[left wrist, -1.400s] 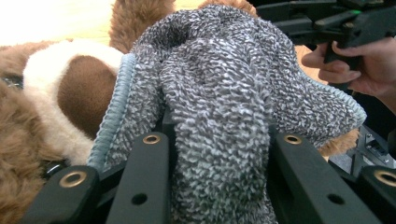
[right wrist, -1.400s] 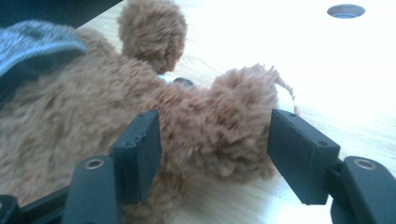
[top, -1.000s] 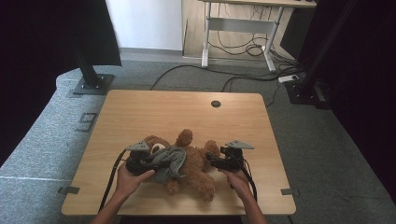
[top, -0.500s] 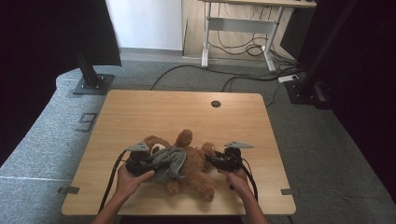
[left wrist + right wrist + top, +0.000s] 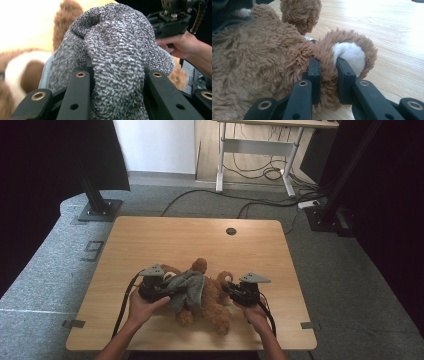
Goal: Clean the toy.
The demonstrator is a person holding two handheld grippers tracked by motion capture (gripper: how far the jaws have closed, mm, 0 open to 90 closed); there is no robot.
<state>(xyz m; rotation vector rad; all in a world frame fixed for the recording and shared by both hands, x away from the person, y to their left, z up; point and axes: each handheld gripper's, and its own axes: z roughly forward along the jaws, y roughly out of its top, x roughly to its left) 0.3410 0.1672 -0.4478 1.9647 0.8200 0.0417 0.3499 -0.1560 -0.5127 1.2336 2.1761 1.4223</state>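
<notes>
A brown teddy bear (image 5: pixel 216 296) lies on the wooden table (image 5: pixel 200 240) near its front edge. A grey knit garment (image 5: pixel 188 288) is draped over its left side. My left gripper (image 5: pixel 170 291) is shut on a thick fold of that knit (image 5: pixel 117 50), which bulges up between the jaws of the left gripper (image 5: pixel 116 75). My right gripper (image 5: pixel 229 288) is at the bear's right side. Its jaws have just been closing and now pinch the bear's paw (image 5: pixel 348 52), which has a white pad, between the tips of the right gripper (image 5: pixel 328 67).
A round cable hole (image 5: pixel 230 231) sits near the table's far edge. The far half of the table (image 5: pixel 165 237) is bare wood. The other hand (image 5: pixel 180 45) and its gripper (image 5: pixel 172 20) appear beyond the knit in the left gripper view.
The left gripper has lifted the knit garment a little. The right gripper has stayed at the bear's paw.
</notes>
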